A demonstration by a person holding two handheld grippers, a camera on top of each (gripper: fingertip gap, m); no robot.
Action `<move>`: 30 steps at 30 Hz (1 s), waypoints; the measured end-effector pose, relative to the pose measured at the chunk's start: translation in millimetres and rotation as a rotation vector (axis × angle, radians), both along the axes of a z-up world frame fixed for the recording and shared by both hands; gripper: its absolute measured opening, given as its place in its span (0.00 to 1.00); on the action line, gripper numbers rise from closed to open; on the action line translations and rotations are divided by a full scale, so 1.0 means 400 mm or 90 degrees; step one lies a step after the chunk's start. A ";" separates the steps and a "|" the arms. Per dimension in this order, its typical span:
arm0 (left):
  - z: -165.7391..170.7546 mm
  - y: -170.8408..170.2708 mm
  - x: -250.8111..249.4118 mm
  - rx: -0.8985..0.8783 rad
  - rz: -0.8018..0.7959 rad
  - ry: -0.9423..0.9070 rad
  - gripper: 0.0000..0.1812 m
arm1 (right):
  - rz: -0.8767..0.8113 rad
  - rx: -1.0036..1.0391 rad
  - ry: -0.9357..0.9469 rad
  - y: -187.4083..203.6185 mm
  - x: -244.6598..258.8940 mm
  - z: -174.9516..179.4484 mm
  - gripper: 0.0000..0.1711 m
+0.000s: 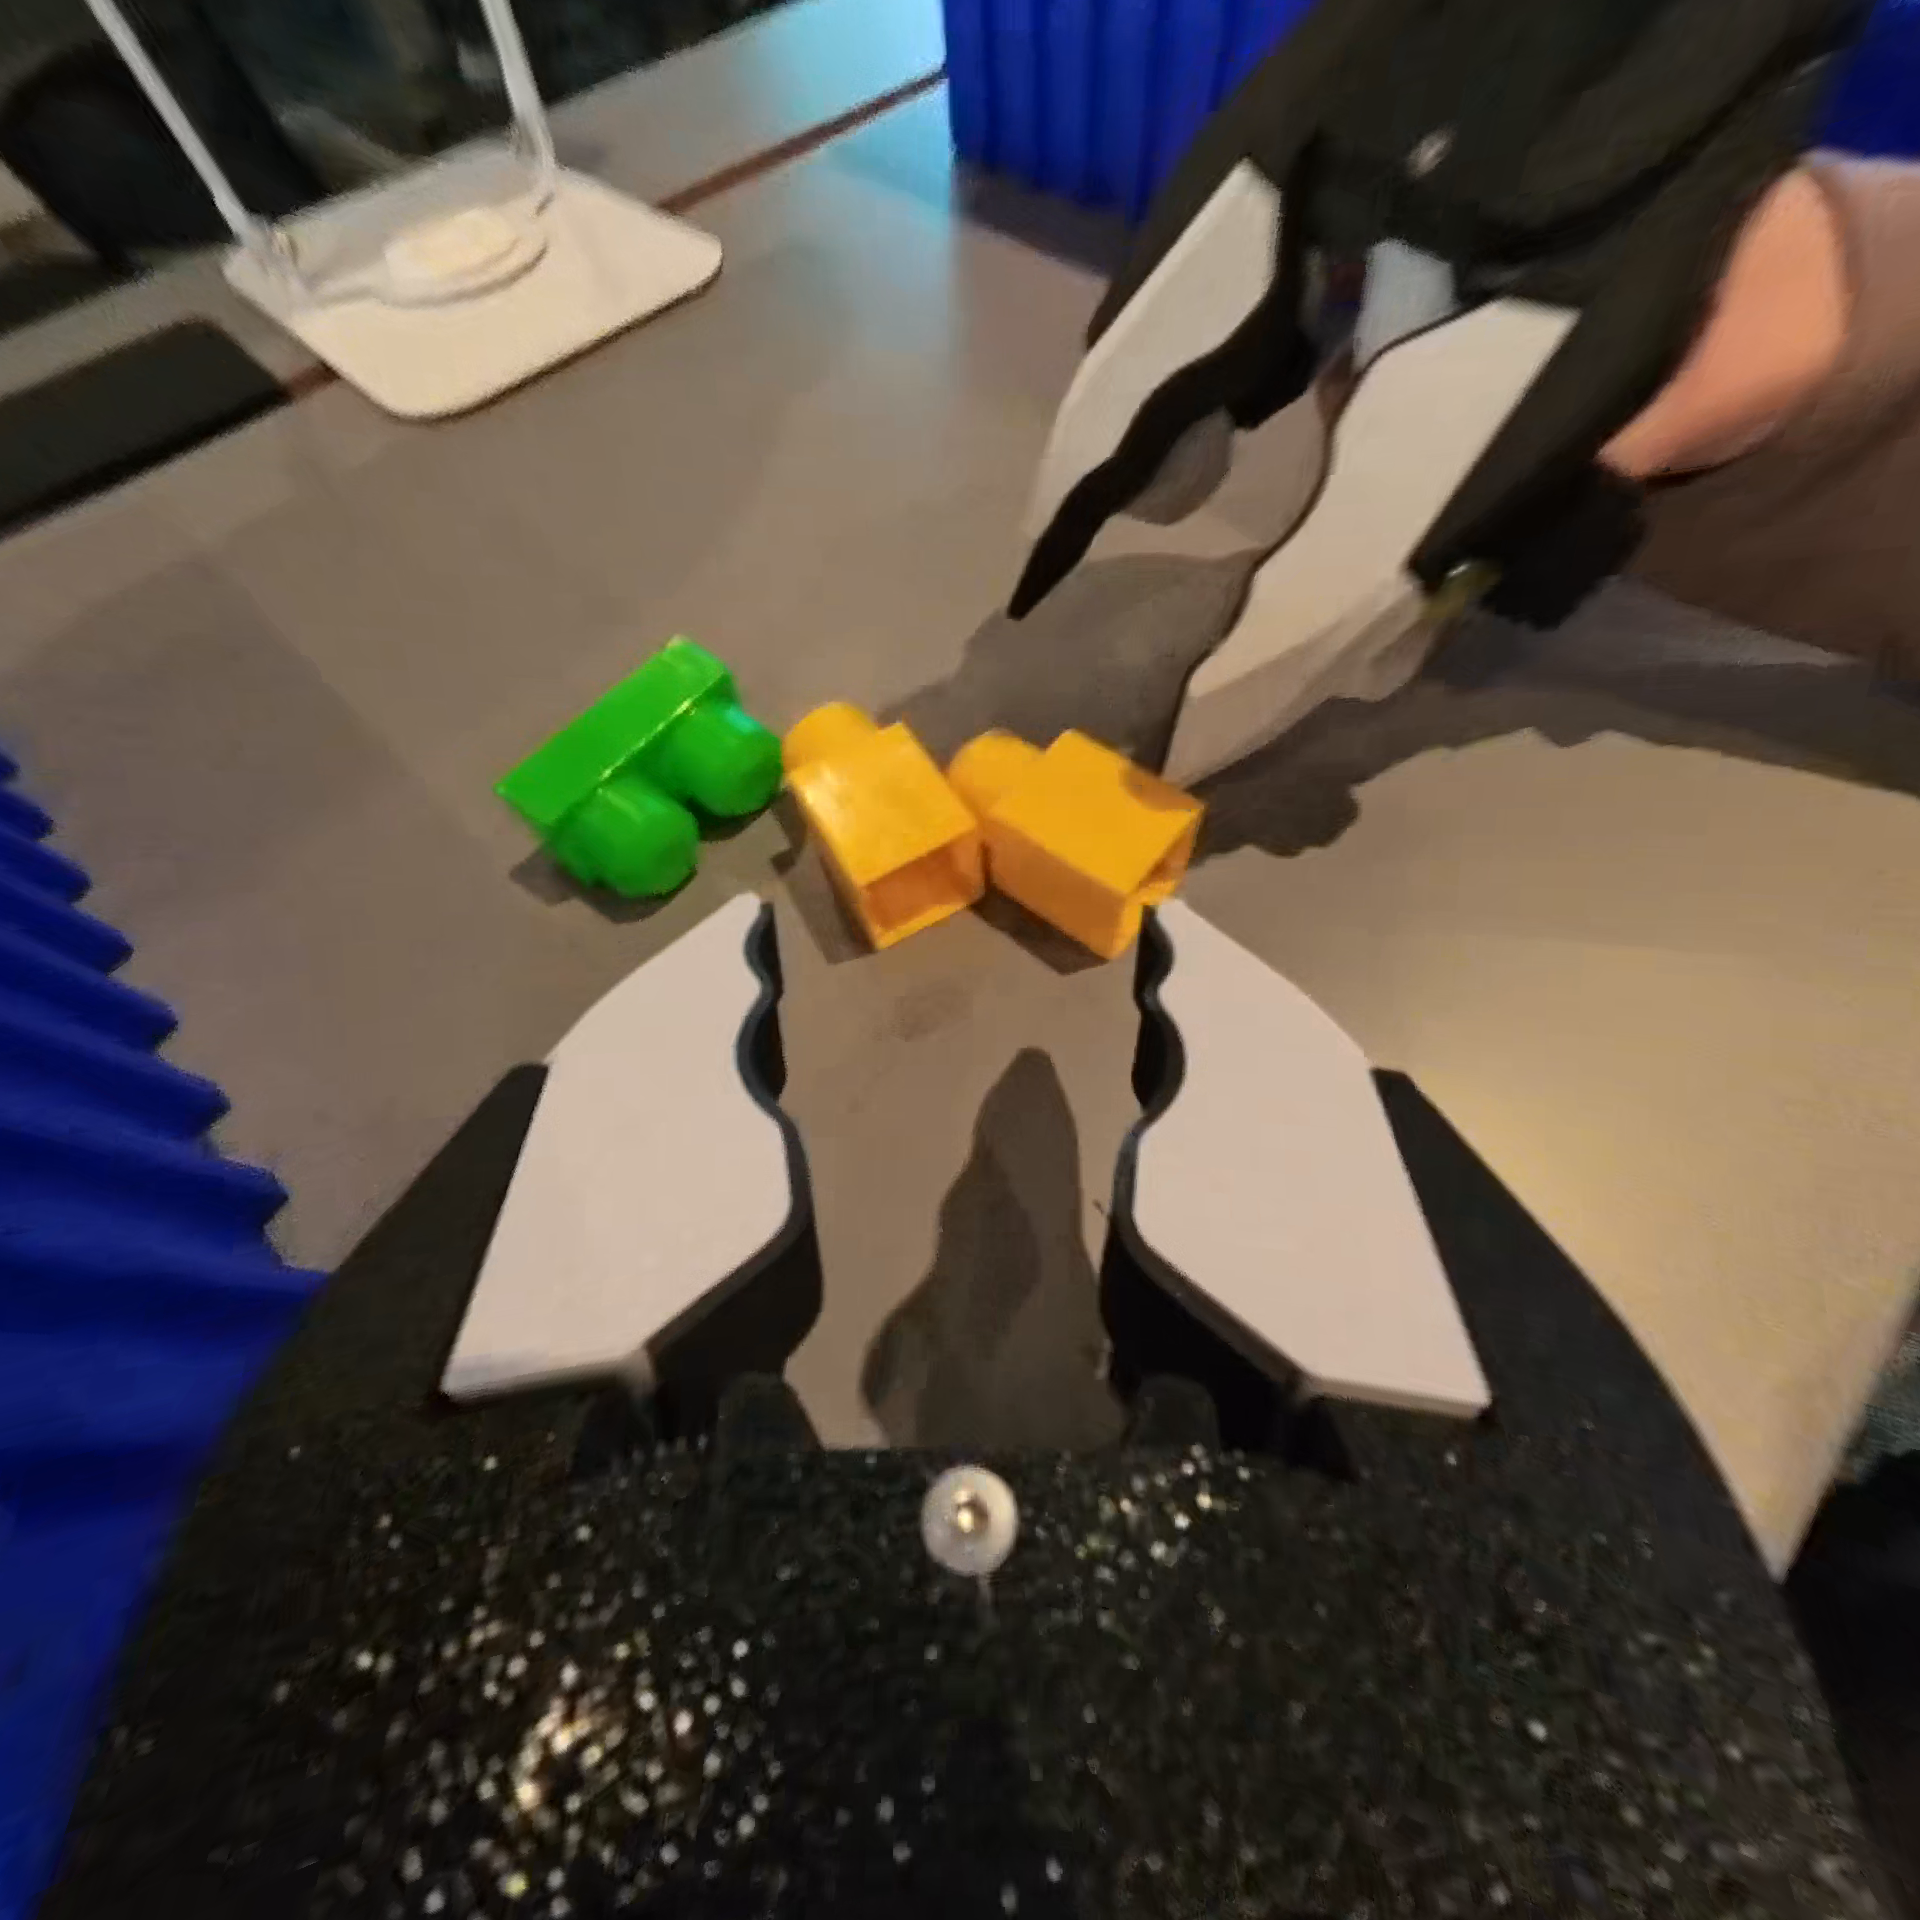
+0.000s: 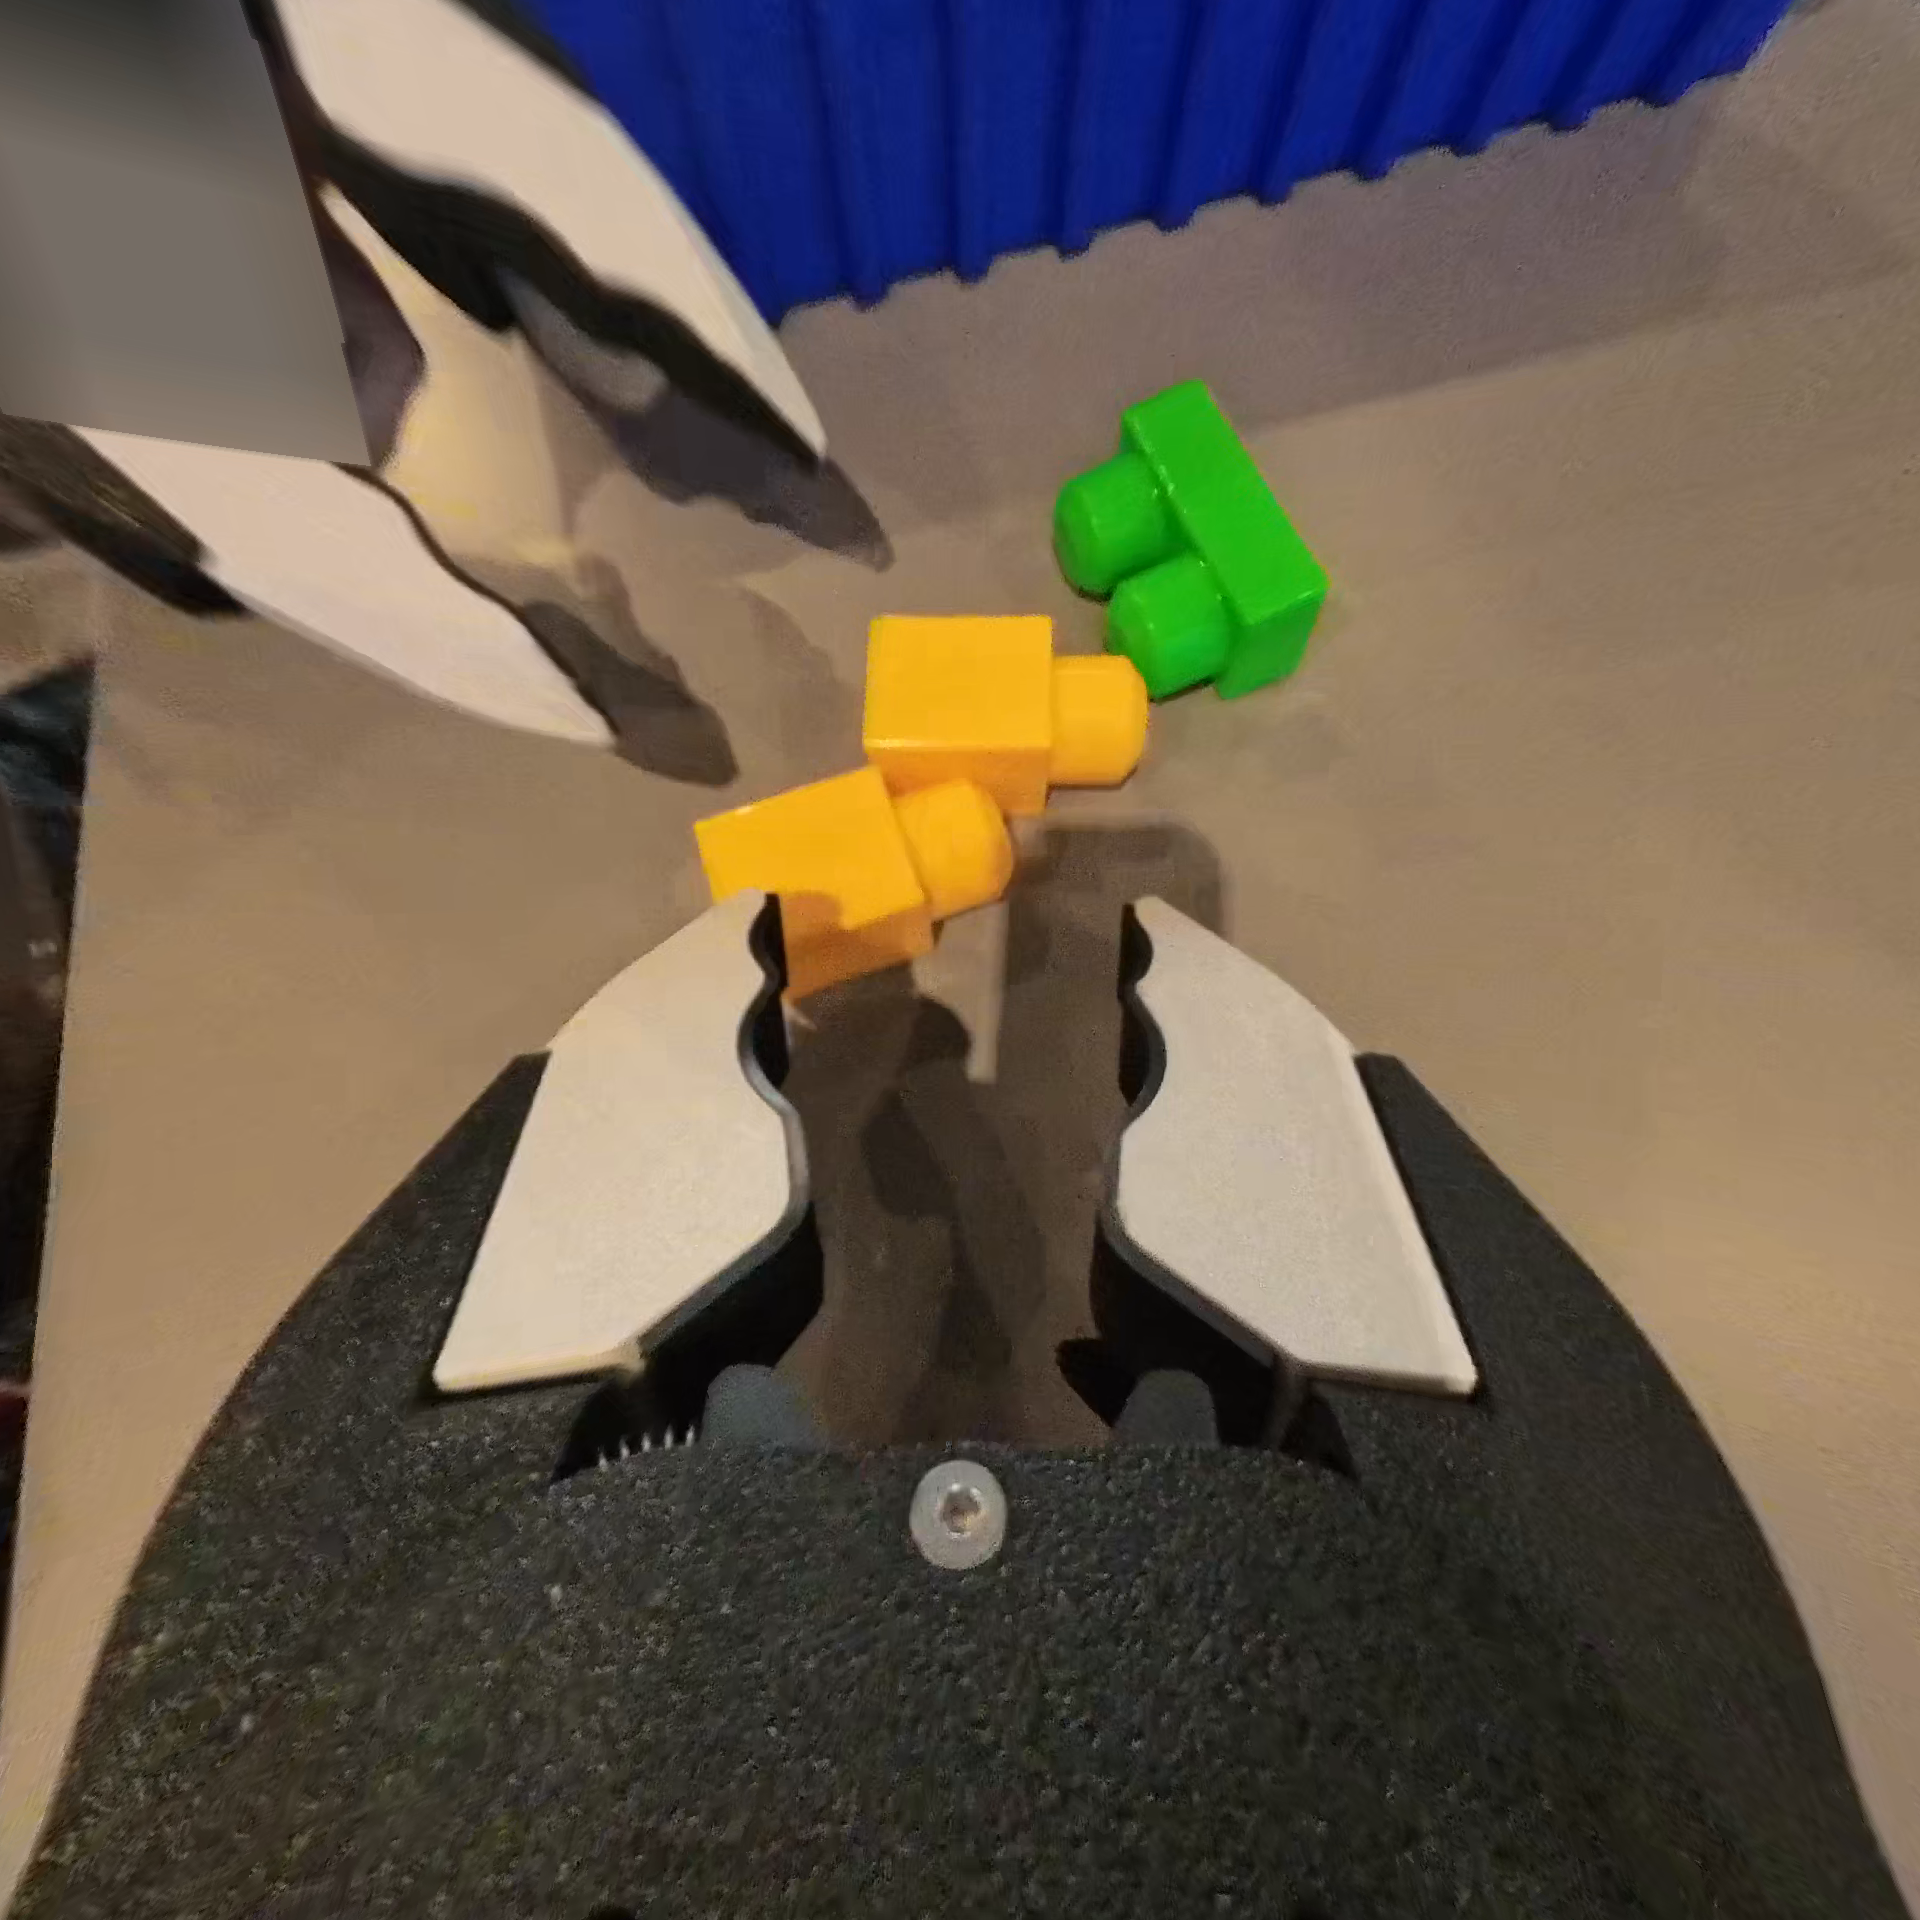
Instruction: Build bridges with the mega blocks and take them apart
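Three mega blocks lie on their sides on the grey table [image 1: 416, 582], apart from each other. A green two-stud block [image 1: 644, 769] [image 2: 1195, 540] is beside a yellow one-stud block [image 1: 883, 831] [image 2: 966, 707]. A second yellow one-stud block [image 1: 1086, 842] [image 2: 831, 883] touches it. My left gripper [image 1: 956, 925] is open and empty, just short of the yellow blocks; it also shows in the right wrist view [image 2: 717, 592]. My right gripper [image 2: 951, 914] is open and empty, its left fingertip at the second yellow block; it also shows in the left wrist view [image 1: 1112, 686].
A blue corrugated barrier [image 2: 1039, 145] [image 1: 94, 1091] borders the table. A white stand base with clear uprights [image 1: 468, 312] sits at the far left. A person's hand [image 1: 1766, 343] holds the right gripper. To the blue corrugated barrier [image 2: 1039, 145]: left tips about 15 cm, right tips about 20 cm. It is also in sight in the left wrist view [image 1: 128, 1095].
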State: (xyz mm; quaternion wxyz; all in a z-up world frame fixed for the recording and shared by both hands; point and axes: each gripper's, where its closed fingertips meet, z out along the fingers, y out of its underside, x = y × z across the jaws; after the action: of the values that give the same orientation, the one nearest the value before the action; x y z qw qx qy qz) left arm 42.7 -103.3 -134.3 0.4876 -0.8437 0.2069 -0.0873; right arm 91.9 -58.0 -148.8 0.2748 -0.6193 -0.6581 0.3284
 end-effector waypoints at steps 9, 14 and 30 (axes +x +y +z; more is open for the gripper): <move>-0.089 0.089 0.004 -0.106 0.022 -0.032 0.39 | -0.094 0.002 0.076 0.124 -0.040 0.039 0.31; -0.111 0.125 -0.001 -0.136 0.048 -0.013 0.43 | -0.126 0.002 0.122 0.158 -0.063 0.039 0.31; 0.071 0.101 0.051 0.271 -0.020 0.138 0.20 | 0.014 -0.381 0.290 -0.011 -0.062 0.159 0.38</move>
State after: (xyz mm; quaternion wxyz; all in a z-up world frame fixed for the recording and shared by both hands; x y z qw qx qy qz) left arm 63.0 -62.9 -106.0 0.6282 -0.7228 0.2848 0.0415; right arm 67.3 -62.5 -85.3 0.2175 -0.5758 -0.4619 0.6386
